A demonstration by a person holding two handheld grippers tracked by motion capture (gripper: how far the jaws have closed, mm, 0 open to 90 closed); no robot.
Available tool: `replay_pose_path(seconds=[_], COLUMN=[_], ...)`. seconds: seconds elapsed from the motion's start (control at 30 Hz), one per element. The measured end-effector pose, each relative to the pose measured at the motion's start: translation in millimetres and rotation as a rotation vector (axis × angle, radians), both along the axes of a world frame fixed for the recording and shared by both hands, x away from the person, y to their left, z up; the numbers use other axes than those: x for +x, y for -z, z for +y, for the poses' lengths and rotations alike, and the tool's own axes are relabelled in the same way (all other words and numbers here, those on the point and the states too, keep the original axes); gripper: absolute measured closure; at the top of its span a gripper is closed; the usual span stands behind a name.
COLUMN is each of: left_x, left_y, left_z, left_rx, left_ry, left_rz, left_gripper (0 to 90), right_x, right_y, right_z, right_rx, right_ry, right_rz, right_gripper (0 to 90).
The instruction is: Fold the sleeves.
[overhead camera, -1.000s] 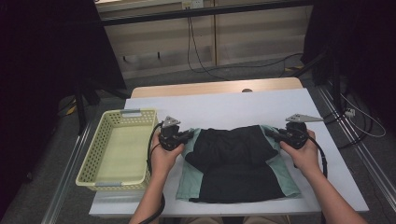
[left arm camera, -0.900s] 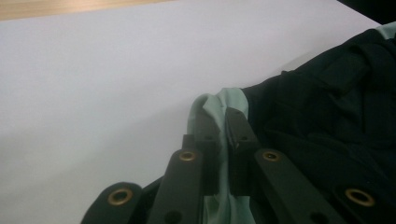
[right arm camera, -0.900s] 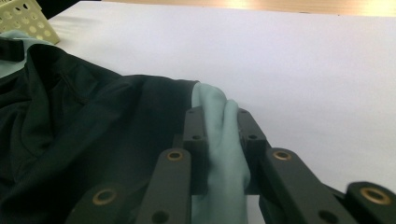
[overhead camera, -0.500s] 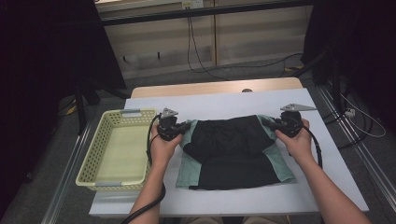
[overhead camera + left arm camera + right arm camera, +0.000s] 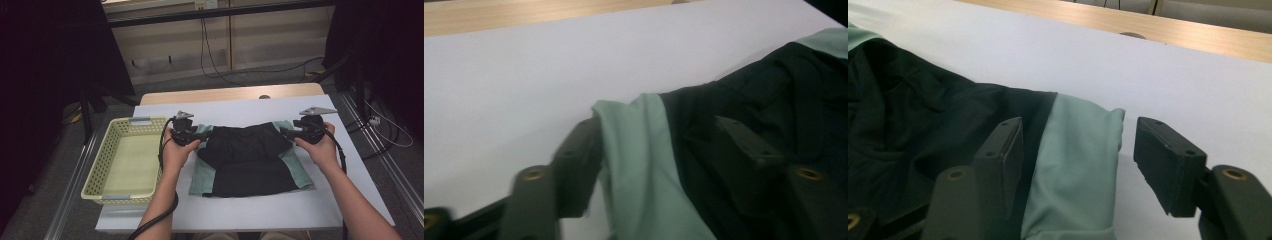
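Note:
A folded garment [image 5: 250, 160], black with mint-green side panels, lies flat on the white table [image 5: 240, 111]. My left gripper [image 5: 200, 134] is at its far left corner and my right gripper [image 5: 286, 132] at its far right corner. In the left gripper view the jaws of the left gripper [image 5: 656, 130] have just been opening and stand apart, with a green fold [image 5: 639, 165] loose between them. In the right gripper view the right gripper [image 5: 1078, 127] has also just been opening; the green corner [image 5: 1078, 165] lies between its pads, clear of the right one.
A pale yellow plastic basket [image 5: 107, 192] stands at the table's left edge, beside my left forearm. A wooden strip [image 5: 225, 95] runs along the far edge. Bare white table surrounds the garment in front and to the right.
Both grippers moved away from the person, drawing the garment farther up the table. Their jaws then opened and let go of the two far corners.

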State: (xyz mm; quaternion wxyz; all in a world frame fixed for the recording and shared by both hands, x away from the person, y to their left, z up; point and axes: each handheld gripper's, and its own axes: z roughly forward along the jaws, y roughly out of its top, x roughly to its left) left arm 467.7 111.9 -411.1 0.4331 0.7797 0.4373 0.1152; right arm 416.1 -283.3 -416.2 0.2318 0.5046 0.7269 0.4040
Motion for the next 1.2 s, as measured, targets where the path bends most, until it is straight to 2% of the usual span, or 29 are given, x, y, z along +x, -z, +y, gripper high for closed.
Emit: replay_pose_path(seconds=[0.1,0.17,0.4,0.5,0.57,0.77,0.93,1.03,1.1,1.17,1.2], left_x=[-1.7,-3.8,-11.4,-15.1,-16.3,-15.0,-16.0,-17.7,-18.9,-19.7,-20.2], left_y=[-2.0,-3.3,-8.4,-9.0,-9.4,-16.5,-26.0,-27.4,-25.3,-19.8,-12.2], left_z=[1.0,-0.9,-7.9,-11.0,-12.5,-6.7,-5.3,-9.7,-14.0,-18.9,-23.8], left_rx=[0.004,-0.009,-0.013,0.009,0.006,0.035,0.020,-0.005,-0.003,-0.008,-0.001], left_ry=[0.002,0.002,0.027,0.045,0.047,0.033,0.036,0.039,0.053,0.068,0.078], left_rz=[-0.008,-0.010,-0.020,-0.040,-0.045,-0.060,-0.060,-0.056,-0.048,-0.023,-0.010], left_gripper=[27.9,27.6,26.2,26.3,26.1,24.3,24.2,24.7,25.9,27.2,27.8], right_x=[-4.1,-5.1,-9.1,-9.1,-9.0,-10.5,-10.2,-10.8,-11.0,-10.9,-10.9], right_y=[-5.5,-6.5,-8.5,-7.5,-6.5,-8.3,-8.7,-8.8,-8.5,-7.4,-6.6], right_z=[0.8,1.4,14.2,18.5,22.8,27.4,25.1,28.2,30.4,32.3,33.4], right_rx=[-0.003,0.004,0.031,0.036,0.034,0.036,0.038,0.041,0.036,0.034,0.031], right_ry=[-0.008,-0.015,-0.055,-0.072,-0.084,-0.097,-0.094,-0.101,-0.108,-0.119,-0.124], right_rz=[-0.013,-0.014,-0.023,-0.020,-0.018,-0.029,-0.027,-0.027,-0.026,-0.020,-0.014], right_gripper=[36.6,36.5,36.7,36.7,37.1,37.5,37.6,38.2,38.8,39.1,39.1])
